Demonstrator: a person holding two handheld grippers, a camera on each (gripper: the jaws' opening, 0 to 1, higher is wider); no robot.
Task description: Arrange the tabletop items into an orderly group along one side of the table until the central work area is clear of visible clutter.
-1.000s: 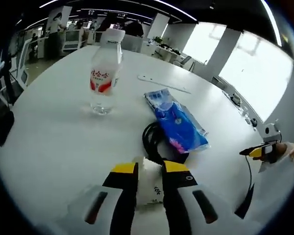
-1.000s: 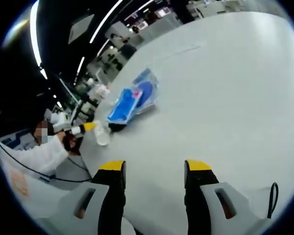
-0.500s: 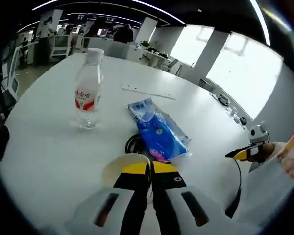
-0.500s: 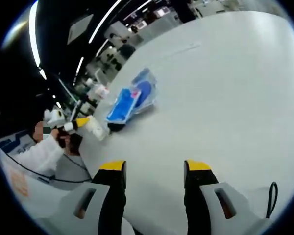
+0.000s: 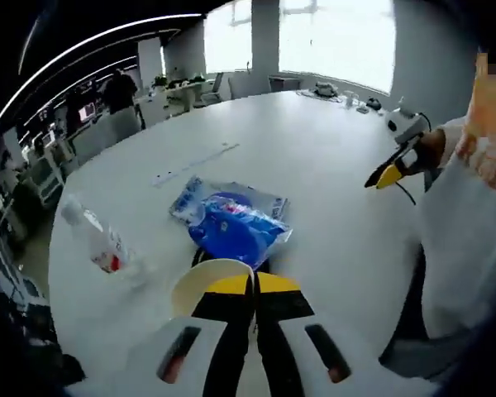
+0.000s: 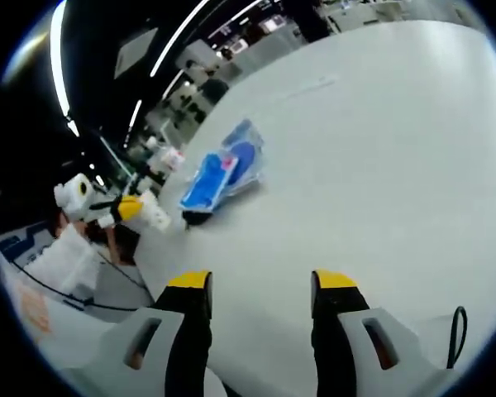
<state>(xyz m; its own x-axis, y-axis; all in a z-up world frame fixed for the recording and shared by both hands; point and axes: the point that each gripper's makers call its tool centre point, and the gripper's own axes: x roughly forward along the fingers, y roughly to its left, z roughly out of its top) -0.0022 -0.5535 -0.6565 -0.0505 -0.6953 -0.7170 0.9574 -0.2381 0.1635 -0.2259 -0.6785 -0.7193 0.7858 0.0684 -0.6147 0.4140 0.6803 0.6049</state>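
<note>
Left gripper (image 5: 253, 285) raised, fingers (image 5: 231, 286) pinching paper cup (image 5: 200, 281).

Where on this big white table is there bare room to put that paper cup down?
Bare table stretches beyond the blue packet toward the windows, and ahead of the right gripper. It is crowded around the packet, the water bottle and the black cable.

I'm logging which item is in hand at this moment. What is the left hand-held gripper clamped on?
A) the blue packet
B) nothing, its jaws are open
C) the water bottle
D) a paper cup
D: the left hand-held gripper has its jaws pinched together on the rim of the paper cup, while the water bottle and blue packet rest on the table.
</note>
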